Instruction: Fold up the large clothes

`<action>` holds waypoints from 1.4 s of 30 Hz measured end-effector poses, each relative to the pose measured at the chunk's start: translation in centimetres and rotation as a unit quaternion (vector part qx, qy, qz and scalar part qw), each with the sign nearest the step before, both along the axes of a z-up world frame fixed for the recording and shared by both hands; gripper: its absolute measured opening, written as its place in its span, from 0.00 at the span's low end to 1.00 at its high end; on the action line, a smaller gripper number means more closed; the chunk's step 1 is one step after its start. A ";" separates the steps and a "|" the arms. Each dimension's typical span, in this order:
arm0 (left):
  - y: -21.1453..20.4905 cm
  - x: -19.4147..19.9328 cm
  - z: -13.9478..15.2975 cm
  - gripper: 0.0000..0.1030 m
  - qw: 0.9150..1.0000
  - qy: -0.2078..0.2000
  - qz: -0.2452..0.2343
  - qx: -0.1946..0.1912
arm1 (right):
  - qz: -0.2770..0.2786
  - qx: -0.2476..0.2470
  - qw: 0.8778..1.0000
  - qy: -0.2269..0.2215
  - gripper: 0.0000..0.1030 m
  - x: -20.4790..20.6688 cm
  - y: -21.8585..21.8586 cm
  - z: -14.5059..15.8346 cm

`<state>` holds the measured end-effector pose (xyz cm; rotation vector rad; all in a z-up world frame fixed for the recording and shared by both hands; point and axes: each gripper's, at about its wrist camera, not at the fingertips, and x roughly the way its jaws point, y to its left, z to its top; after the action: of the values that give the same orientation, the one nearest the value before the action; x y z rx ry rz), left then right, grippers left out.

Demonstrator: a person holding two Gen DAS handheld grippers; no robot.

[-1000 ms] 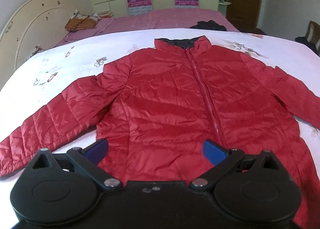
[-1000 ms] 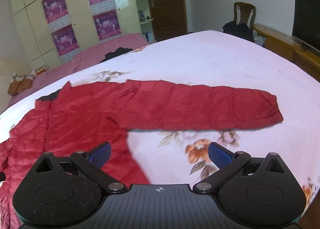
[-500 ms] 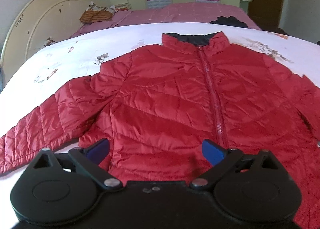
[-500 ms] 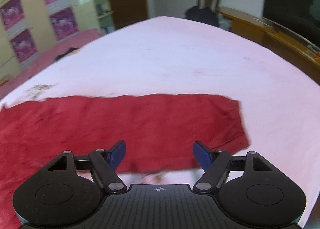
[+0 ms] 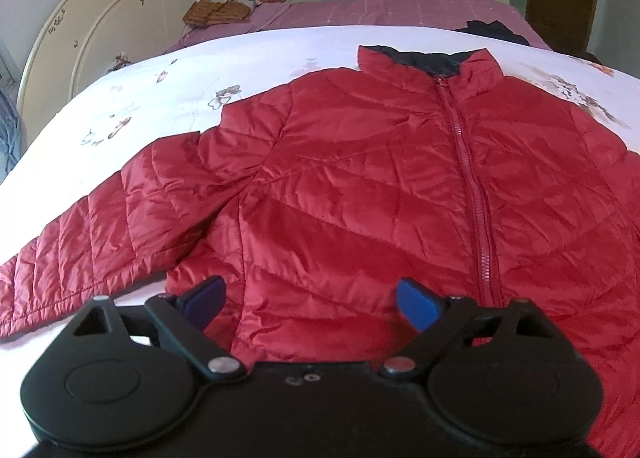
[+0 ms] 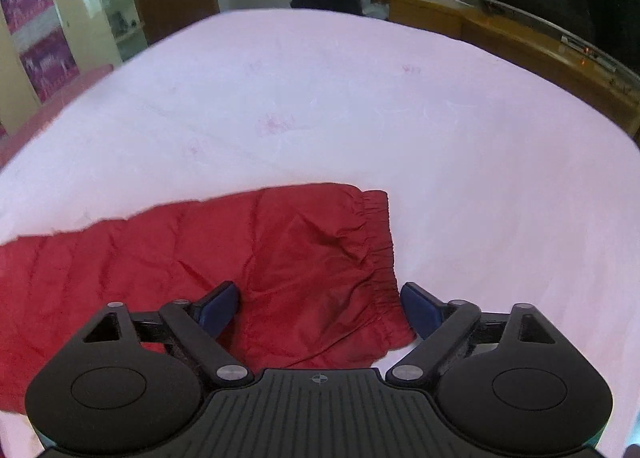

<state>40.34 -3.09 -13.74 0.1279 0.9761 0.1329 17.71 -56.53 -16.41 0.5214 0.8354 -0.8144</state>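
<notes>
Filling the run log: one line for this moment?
stage: pre-grasp | red jacket: flat, zipped | left hand-held gripper: open, over hem | right hand-held gripper: open, at sleeve cuff

Left gripper: black body, blue pads, silver pivot screws. Right gripper: same build, ribbed grey centre plate with crosshair mark

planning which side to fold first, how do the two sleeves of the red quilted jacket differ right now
The red quilted jacket's left-view sleeve runs off the frame's left edge, so its end is unseen; the right-view sleeve shows its gathered elastic cuff.
The open right gripper sits close over its sleeve's cuff end; the open left gripper is over the jacket's hem, beside its sleeve.
Both lie flat, spread on the bedsheet, ungrasped.
</notes>
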 end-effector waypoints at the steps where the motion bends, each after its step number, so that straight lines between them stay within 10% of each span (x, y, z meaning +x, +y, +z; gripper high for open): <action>1: 0.1 0.1 0.0 0.87 1.000 0.000 0.000 -0.004 | 0.004 0.001 1.000 -0.008 0.45 -0.2 0.1 0.2; 4: 0.2 0.1 0.2 0.85 1.000 0.001 -0.003 -0.020 | 0.014 0.025 0.999 -0.033 0.17 0.1 0.5 0.8; 14: 2.9 -0.1 2.3 0.84 0.997 -0.022 -0.010 -0.067 | 0.147 -0.006 0.981 -0.124 0.15 5.0 9.1 7.6; 24: 9.0 -0.2 3.3 0.84 0.996 -0.043 -0.002 -0.078 | 0.351 0.033 0.922 -0.161 0.15 14.5 28.0 9.2; 37: 14.8 0.2 3.6 0.84 0.994 -0.050 0.009 -0.096 | 0.480 0.175 0.855 -0.089 0.16 20.1 44.7 2.3; 39: 14.7 0.3 3.5 0.85 0.993 -0.046 0.001 -0.108 | 0.484 0.180 0.853 -0.082 0.28 20.3 44.9 1.9; 41: 14.4 0.4 3.4 0.89 0.992 -0.043 -0.008 -0.121 | 0.480 0.185 0.853 -0.091 0.84 20.2 44.4 2.2; 42: 14.2 0.5 3.3 0.90 0.991 -0.042 -0.012 -0.128 | 0.479 0.179 0.853 -0.103 0.87 19.8 44.4 2.6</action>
<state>40.85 11.10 -10.47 -0.1011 0.8986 -0.0091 37.49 -12.16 -13.79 0.4268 0.9111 0.3250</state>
